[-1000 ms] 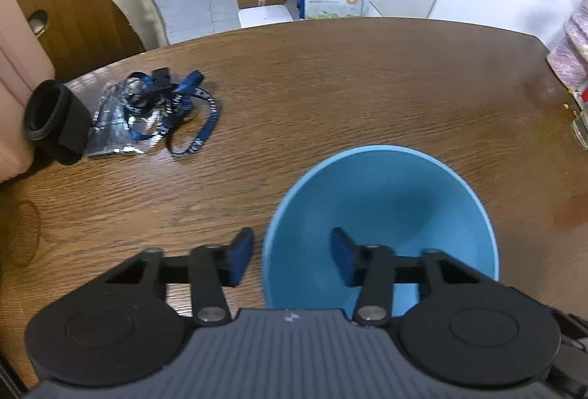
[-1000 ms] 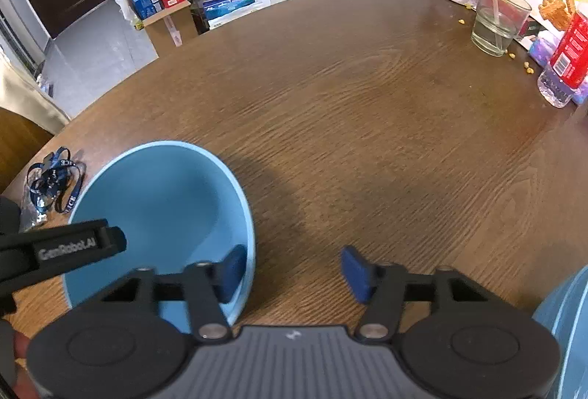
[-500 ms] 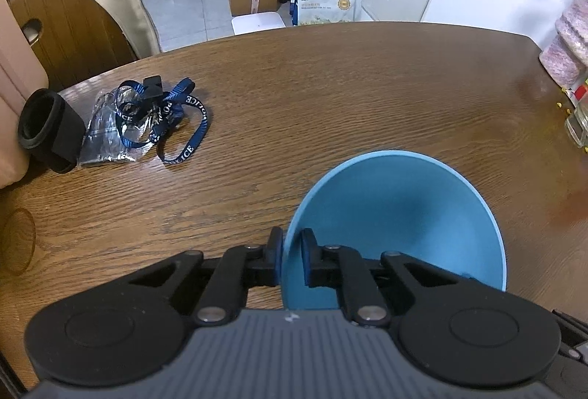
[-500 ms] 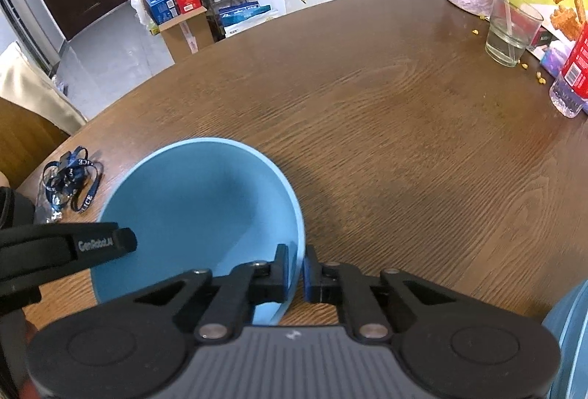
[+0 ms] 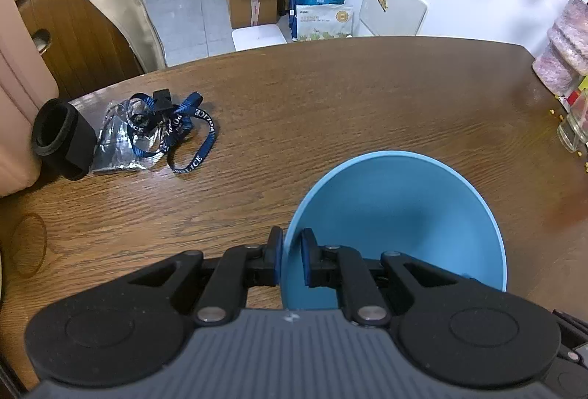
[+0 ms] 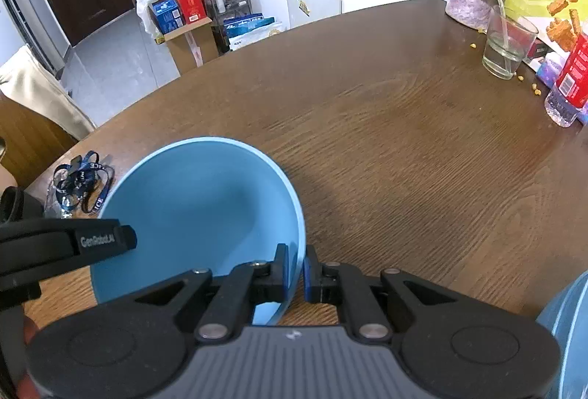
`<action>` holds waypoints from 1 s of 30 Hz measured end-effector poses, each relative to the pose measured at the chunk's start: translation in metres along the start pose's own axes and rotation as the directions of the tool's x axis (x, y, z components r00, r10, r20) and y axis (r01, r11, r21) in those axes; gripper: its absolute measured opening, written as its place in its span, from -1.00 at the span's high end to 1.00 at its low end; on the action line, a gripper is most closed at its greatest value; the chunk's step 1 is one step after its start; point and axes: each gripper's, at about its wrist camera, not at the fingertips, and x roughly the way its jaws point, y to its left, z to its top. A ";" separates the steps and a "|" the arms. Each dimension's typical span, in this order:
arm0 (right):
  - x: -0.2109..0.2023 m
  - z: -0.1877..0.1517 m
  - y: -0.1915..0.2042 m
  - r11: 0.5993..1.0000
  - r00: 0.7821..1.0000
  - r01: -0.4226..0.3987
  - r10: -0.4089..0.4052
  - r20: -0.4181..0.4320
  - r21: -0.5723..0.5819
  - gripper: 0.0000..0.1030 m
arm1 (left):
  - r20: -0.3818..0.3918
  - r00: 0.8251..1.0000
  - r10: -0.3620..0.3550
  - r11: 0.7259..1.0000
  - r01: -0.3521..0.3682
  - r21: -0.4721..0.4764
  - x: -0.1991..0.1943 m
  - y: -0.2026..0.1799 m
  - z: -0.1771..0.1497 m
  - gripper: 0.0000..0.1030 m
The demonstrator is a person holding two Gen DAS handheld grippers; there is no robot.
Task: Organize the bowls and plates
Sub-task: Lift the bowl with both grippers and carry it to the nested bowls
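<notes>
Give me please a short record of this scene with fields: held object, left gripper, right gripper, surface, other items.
held object: blue bowl
left gripper: shut on the bowl's left rim
right gripper: shut on the bowl's right rim
surface: wooden table
other items: blue lanyard, glass with straw, red-label bottle

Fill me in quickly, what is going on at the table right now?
A person is holding one blue bowl with both tools. The left hand-held gripper is shut on the bowl's left rim, one pad inside and one outside. The right hand-held gripper is shut on the opposite rim the same way. The bowl sits over the wooden table; whether it is lifted is unclear. A blue lanyard lies off to the left, untouched.
</notes>
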 end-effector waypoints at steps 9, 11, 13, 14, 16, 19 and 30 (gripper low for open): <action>-0.020 -0.006 0.001 1.000 1.000 -0.003 0.003 0.023 0.010 0.86 | 0.035 0.999 -0.006 1.000 0.005 0.007 -0.022 0.003 -0.004 0.78; -0.024 -0.007 0.002 1.000 1.000 -0.004 0.004 0.027 0.014 0.85 | 0.045 0.999 -0.006 1.000 0.006 0.010 -0.028 0.004 -0.005 0.78; -0.029 -0.009 0.002 1.000 0.999 -0.006 0.005 0.032 0.016 0.85 | 0.053 0.999 -0.006 1.000 0.005 0.011 -0.034 0.004 -0.007 0.78; -0.031 -0.010 0.001 1.000 0.999 -0.007 0.006 0.035 0.016 0.85 | 0.057 0.998 -0.006 1.000 0.005 0.011 -0.037 0.005 -0.008 0.78; -0.036 -0.012 0.001 1.000 0.999 -0.008 0.007 0.043 0.014 0.85 | 0.062 0.998 -0.005 1.000 0.004 0.012 -0.043 0.005 -0.010 0.78; -0.044 -0.016 0.000 1.000 0.999 -0.011 0.010 0.053 0.011 0.85 | 0.072 0.997 -0.004 1.000 0.003 0.014 -0.052 0.005 -0.013 0.78; -0.082 -0.030 -0.010 0.999 0.996 -0.039 0.039 0.079 0.001 0.85 | 0.091 0.996 0.007 1.000 -0.006 -0.008 -0.091 0.004 -0.033 0.78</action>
